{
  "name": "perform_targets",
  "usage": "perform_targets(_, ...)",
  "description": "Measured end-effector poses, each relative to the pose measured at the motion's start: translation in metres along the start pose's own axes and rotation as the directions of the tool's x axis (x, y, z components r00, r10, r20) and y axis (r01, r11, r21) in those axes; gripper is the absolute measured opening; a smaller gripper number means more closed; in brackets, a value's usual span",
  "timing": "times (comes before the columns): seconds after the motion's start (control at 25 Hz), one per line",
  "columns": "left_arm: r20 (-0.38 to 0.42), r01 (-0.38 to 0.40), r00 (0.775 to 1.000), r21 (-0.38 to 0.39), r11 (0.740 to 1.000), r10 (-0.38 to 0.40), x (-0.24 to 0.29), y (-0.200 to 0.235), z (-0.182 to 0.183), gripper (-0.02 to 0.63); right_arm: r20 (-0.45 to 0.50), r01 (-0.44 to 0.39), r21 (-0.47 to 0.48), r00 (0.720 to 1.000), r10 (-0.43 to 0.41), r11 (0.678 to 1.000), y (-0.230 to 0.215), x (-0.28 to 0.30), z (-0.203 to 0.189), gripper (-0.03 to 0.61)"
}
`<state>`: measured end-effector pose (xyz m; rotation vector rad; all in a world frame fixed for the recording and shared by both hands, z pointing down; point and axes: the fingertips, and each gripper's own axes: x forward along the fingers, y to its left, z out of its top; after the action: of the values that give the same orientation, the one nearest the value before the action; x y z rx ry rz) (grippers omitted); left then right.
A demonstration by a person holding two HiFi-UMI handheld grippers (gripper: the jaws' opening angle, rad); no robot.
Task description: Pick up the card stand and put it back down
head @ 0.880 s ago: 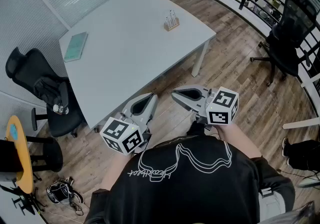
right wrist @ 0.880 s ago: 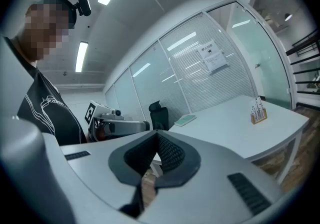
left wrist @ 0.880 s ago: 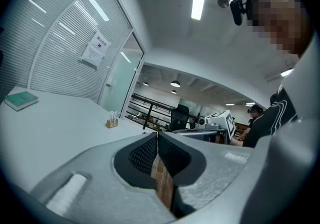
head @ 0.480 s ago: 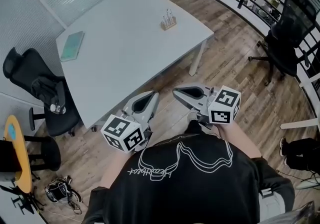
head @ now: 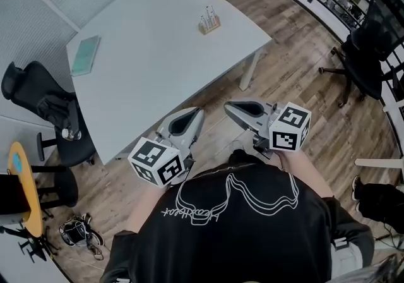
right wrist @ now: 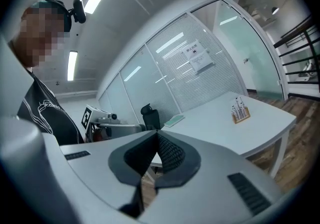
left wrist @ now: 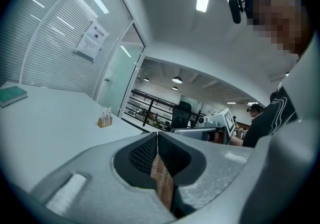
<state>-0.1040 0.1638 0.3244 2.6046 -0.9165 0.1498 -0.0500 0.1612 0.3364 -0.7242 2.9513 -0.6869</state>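
The left tongs [head: 191, 115] are closed, their jaws pressed together with nothing between them. Only wood floor [head: 297, 79] shows through the slit below the pads. The right tongs [head: 230, 107] are closed and empty too, their jaws meeting tip to tip. The person [head: 233, 225], in a black shirt, holds both low in front of the body and side by side. Both sit over the floor just beside the near edge of the grey table [head: 145, 79], pointing toward it and not touching it.

The card stand [head: 209, 23] is the only holder in sight. It stands upright on the table top near the far right corner, well apart from both tongs. It is a small block of light wood with a few thin, pale pieces standing upright in a row in it. They are too small to tell whether they are cards or clear holders. In the left gripper view it shows to the left of the closed jaws. In the right gripper view it shows to their right, near the table's edge.

A green book [head: 84, 55] lies flat on the far left side of the table, well apart from the stand. One black office chair [head: 38, 98] stands at the table's left, and another chair [head: 372, 42] stands on the floor off to the right.
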Motion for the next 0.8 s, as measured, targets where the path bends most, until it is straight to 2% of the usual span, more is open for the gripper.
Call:
perform_targets(0.44,-0.010,-0.046,0.999,0.005,0.999,0.046,0.125,0.020,0.037,0.017,-0.036,-0.024,-0.045,0.999,0.022,0.999,-0.110,-0.029,0.060,0.009)
perform_targets(0.8,0.023,-0.069,0.997,0.013,0.998,0.069,0.171,0.022,0.049,0.018,-0.042,0.024,-0.073,0.999,-0.027,0.997,-0.158,-0.059,0.077,0.009)
